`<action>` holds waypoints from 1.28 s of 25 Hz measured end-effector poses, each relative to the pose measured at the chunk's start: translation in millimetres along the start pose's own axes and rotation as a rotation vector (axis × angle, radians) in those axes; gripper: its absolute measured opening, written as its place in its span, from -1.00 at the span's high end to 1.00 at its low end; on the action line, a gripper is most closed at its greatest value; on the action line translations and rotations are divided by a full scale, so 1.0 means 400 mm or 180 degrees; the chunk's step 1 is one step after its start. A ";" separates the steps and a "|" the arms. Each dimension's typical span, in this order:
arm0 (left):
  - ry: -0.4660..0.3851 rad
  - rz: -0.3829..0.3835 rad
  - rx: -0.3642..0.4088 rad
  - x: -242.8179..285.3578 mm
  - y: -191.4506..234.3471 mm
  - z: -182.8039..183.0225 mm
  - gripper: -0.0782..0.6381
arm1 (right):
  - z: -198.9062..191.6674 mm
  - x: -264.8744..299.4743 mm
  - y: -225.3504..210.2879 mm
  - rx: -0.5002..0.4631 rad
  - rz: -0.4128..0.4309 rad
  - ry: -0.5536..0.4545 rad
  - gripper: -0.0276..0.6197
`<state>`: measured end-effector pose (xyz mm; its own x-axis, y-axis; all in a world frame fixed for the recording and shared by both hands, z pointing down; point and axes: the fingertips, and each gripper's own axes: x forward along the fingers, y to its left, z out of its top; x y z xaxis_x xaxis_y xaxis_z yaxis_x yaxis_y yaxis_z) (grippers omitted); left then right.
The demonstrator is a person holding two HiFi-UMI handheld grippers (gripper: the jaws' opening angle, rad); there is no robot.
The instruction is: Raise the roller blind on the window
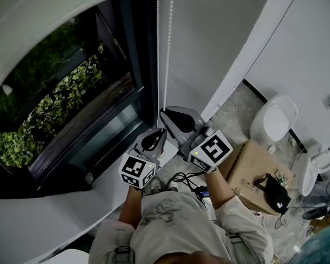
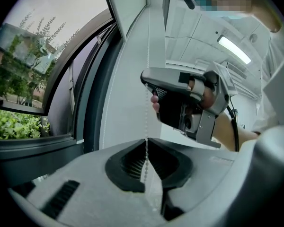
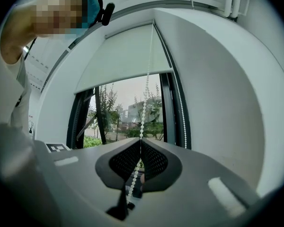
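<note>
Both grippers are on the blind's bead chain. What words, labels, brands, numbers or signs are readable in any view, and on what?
No readable text in any view.
Left marker cube: black-and-white square pattern only, no letters.
Right marker cube: square pattern only, no letters.
Cardboard box: no print legible.

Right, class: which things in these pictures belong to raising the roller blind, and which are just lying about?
Job in hand: bead chain, roller blind, window, left gripper, right gripper, both shut on the bead chain.
Lying about: cardboard box, black bag, toilet.
</note>
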<state>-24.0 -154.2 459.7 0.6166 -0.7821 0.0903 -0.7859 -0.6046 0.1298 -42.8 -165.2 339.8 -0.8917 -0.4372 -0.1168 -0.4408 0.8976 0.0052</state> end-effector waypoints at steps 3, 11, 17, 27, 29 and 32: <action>0.0056 -0.0013 -0.0020 0.002 0.004 -0.020 0.72 | -0.020 -0.001 0.000 0.0024 -0.0022 0.0018 0.89; 0.0199 -0.0054 -0.0077 0.006 0.007 -0.076 0.72 | -0.075 -0.013 -0.002 0.0103 -0.0094 0.0104 0.88; 0.0272 -0.0063 -0.0106 0.004 0.013 -0.113 0.72 | -0.112 -0.019 0.002 0.0183 -0.0121 0.0165 0.89; 0.0330 -0.0063 0.0010 -0.011 0.000 -0.118 0.71 | -0.115 -0.030 0.008 0.0178 -0.0123 0.0174 0.88; 0.0319 -0.0057 0.0003 -0.014 0.000 -0.117 0.71 | -0.114 -0.031 0.010 0.0186 -0.0121 0.0167 0.88; 0.0327 -0.0028 0.0032 -0.019 0.000 -0.118 0.71 | -0.114 -0.031 0.012 0.0189 -0.0119 0.0168 0.88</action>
<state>-26.6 -141.2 505.5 0.6246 -0.7575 0.1900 -0.7805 -0.6133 0.1211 -38.5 -158.0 386.6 -0.8796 -0.4715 -0.0631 -0.4684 0.8816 -0.0571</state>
